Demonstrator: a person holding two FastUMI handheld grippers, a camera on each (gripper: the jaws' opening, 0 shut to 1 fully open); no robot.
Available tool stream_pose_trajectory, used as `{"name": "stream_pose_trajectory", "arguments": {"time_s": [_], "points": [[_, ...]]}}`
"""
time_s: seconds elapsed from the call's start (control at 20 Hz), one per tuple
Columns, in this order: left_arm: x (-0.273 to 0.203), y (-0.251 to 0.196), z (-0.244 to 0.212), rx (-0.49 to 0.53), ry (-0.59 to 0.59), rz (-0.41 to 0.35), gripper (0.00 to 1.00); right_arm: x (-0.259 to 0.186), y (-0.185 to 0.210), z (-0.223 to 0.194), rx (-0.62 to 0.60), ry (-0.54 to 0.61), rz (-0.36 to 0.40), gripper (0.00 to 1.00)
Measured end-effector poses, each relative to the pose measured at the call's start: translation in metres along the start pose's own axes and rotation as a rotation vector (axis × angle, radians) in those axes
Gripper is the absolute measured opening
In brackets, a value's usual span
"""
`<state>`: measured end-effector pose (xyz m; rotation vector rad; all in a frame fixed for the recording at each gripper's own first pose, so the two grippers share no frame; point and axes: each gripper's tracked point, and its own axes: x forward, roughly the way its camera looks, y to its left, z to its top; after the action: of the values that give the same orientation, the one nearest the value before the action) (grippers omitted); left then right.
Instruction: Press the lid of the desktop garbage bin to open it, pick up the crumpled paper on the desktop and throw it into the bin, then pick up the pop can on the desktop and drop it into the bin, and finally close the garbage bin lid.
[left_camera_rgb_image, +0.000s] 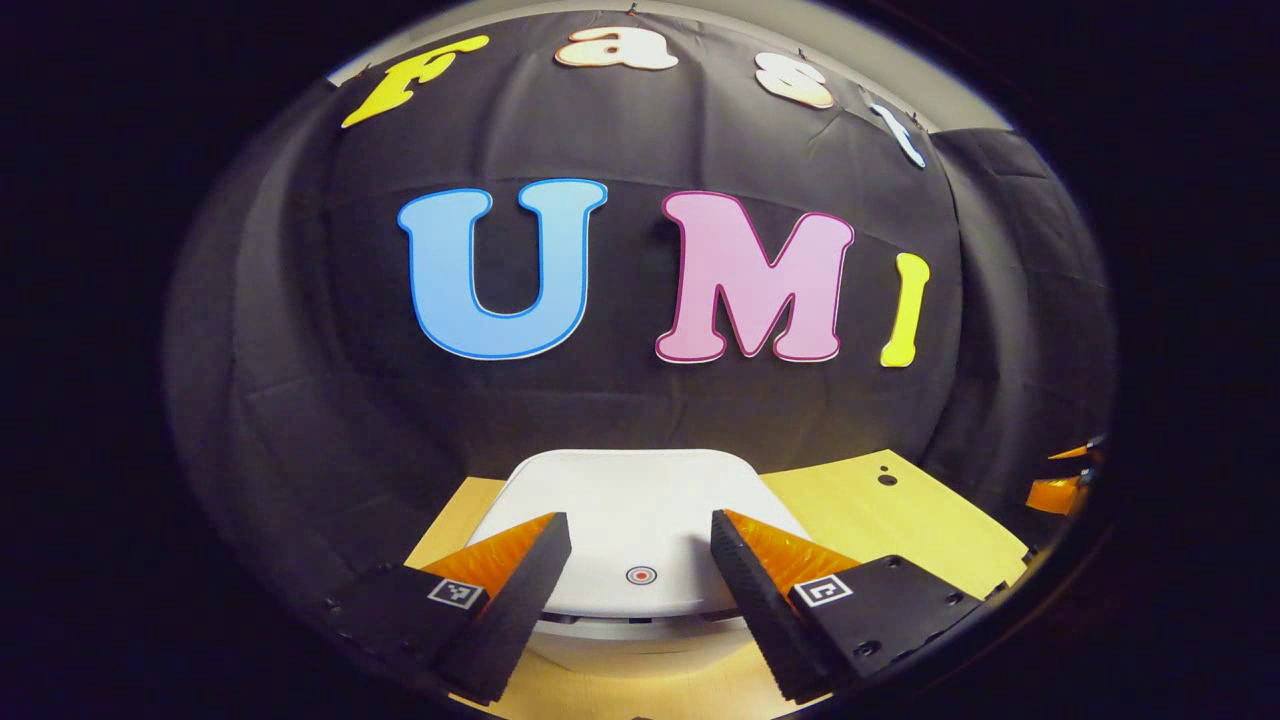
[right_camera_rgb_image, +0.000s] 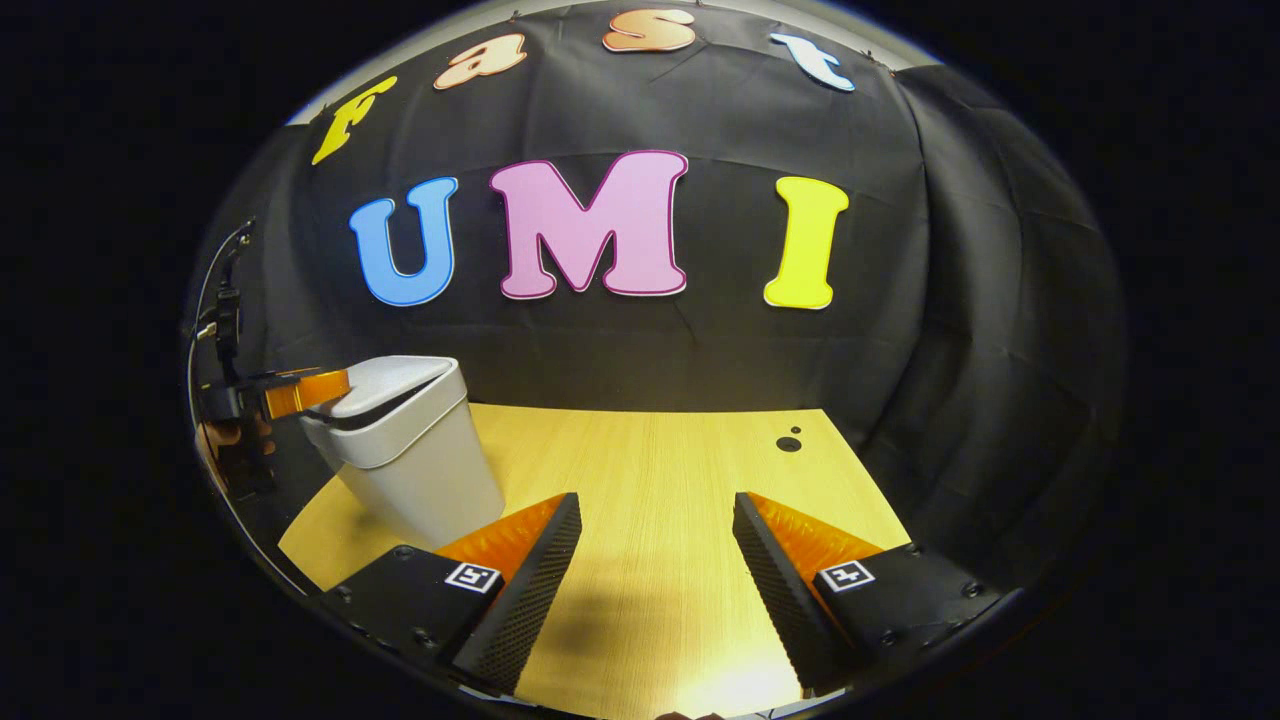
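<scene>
The white desktop garbage bin (right_camera_rgb_image: 415, 470) stands on the left part of the wooden table (right_camera_rgb_image: 650, 470). Its lid (left_camera_rgb_image: 620, 500) lies down on the bin, with a small red ring mark (left_camera_rgb_image: 641, 575) near its front edge. My left gripper (left_camera_rgb_image: 640, 525) hovers open just over the lid, one finger to each side of the mark. From the right gripper view, the left gripper (right_camera_rgb_image: 300, 392) reaches the lid's (right_camera_rgb_image: 400, 385) left edge, and a dark gap runs under the lid. My right gripper (right_camera_rgb_image: 657, 500) is open above bare tabletop, right of the bin, with nothing between its fingers.
A small dark hole (right_camera_rgb_image: 788, 443) sits near the table's far right corner. The black cloth wall rises right behind the table and bin. A hand (right_camera_rgb_image: 235, 440) holds the left gripper at the table's left edge. The right gripper (left_camera_rgb_image: 1065, 480) shows at the far right.
</scene>
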<state>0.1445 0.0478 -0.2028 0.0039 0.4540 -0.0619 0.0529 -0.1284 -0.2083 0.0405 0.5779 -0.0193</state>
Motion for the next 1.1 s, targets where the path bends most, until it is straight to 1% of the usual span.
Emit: {"name": "stream_pose_trajectory", "arguments": {"time_s": [0.05, 0.1, 0.2, 0.45, 0.5, 0.55, 0.6, 0.65, 0.7, 0.8, 0.9, 0.95, 1.1], "points": [[0.000, 0.000, -0.010, 0.016, 0.021, 0.011, 0.97, -0.002, 0.000, -0.005, 0.000, 0.011, -0.003, 0.99], [0.001, 0.000, -0.009, 0.029, 0.001, 0.017, 0.98, -0.004, 0.000, -0.008, 0.003, 0.019, -0.004, 0.99], [0.002, 0.000, -0.007, 0.045, -0.045, 0.028, 0.98, -0.005, 0.000, -0.012, 0.008, 0.028, -0.008, 0.99], [0.001, -0.002, -0.013, 0.034, -0.163, 0.048, 0.98, -0.004, 0.003, -0.016, 0.001, 0.039, -0.010, 0.99], [0.001, -0.003, -0.012, 0.052, -0.176, 0.050, 0.99, -0.004, 0.004, -0.014, -0.002, 0.034, -0.007, 0.99], [0.001, -0.002, -0.012, 0.067, -0.217, 0.050, 0.99, -0.003, 0.006, -0.012, -0.008, 0.031, -0.004, 0.99], [0.002, -0.002, -0.012, 0.039, -0.224, 0.051, 0.98, -0.002, 0.007, -0.010, -0.013, 0.028, -0.001, 0.99], [0.000, -0.003, -0.014, 0.035, -0.216, 0.052, 0.98, -0.002, 0.009, -0.008, -0.016, 0.022, 0.002, 0.99], [-0.001, -0.002, -0.006, 0.045, -0.245, 0.057, 0.99, -0.003, 0.010, -0.005, -0.016, 0.011, 0.004, 0.99], [-0.001, -0.003, -0.007, 0.054, -0.184, 0.090, 0.96, -0.005, 0.012, 0.002, -0.008, -0.014, 0.014, 0.99], [-0.019, -0.006, 0.011, 0.016, -0.198, 0.123, 0.95, -0.008, 0.016, 0.010, -0.006, -0.055, 0.026, 0.99], [-0.034, -0.016, 0.034, -0.014, -0.250, 0.136, 0.94, -0.009, 0.017, 0.014, -0.010, -0.072, 0.034, 0.99], [-0.079, -0.041, 0.075, -0.051, -0.351, 0.160, 0.94, -0.007, 0.019, 0.017, -0.039, -0.082, 0.074, 0.99]]}}
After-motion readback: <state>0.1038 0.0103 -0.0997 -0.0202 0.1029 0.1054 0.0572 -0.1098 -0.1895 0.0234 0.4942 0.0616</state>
